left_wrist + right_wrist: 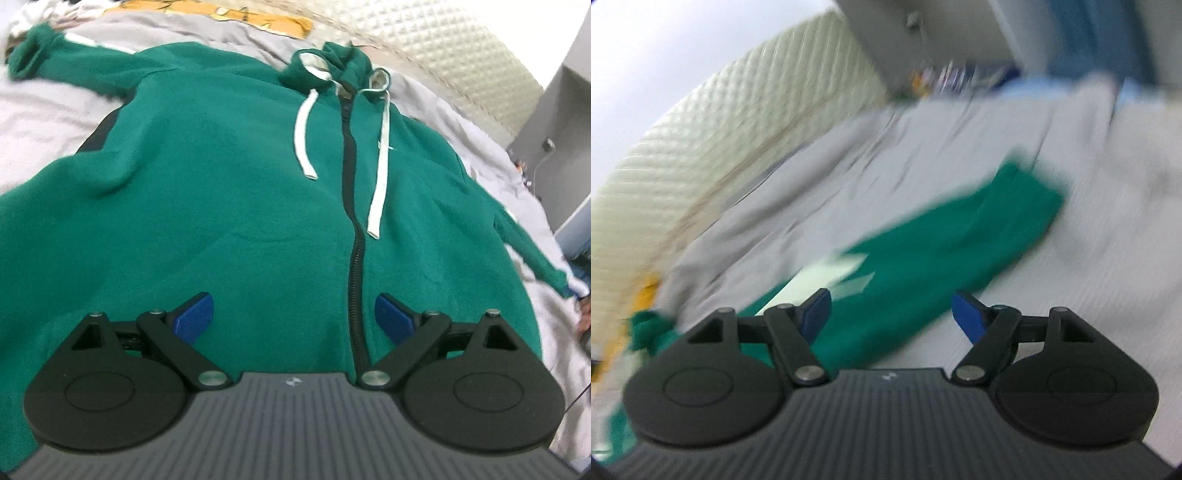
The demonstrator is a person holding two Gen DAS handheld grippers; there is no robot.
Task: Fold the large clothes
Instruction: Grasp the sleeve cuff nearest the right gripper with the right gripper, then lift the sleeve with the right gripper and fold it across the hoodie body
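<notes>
A green zip hoodie (221, 184) lies front-up, spread flat on a bed with a pale grey sheet (44, 110); its hood lies at the far end, near a cream quilted headboard (461, 55). The left claw (294, 317) hangs released above its hem. The right claw (891, 314) gapes, empty, over a blurred sleeve (942, 240).

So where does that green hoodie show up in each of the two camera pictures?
Left wrist view: the green hoodie fills the middle, laid flat, zipper up, both sleeves spread.
Right wrist view: only one blurred sleeve shows, running diagonally from lower left to the centre right.
Shared landmark: the cream quilted headboard behind the grey sheet.
</notes>
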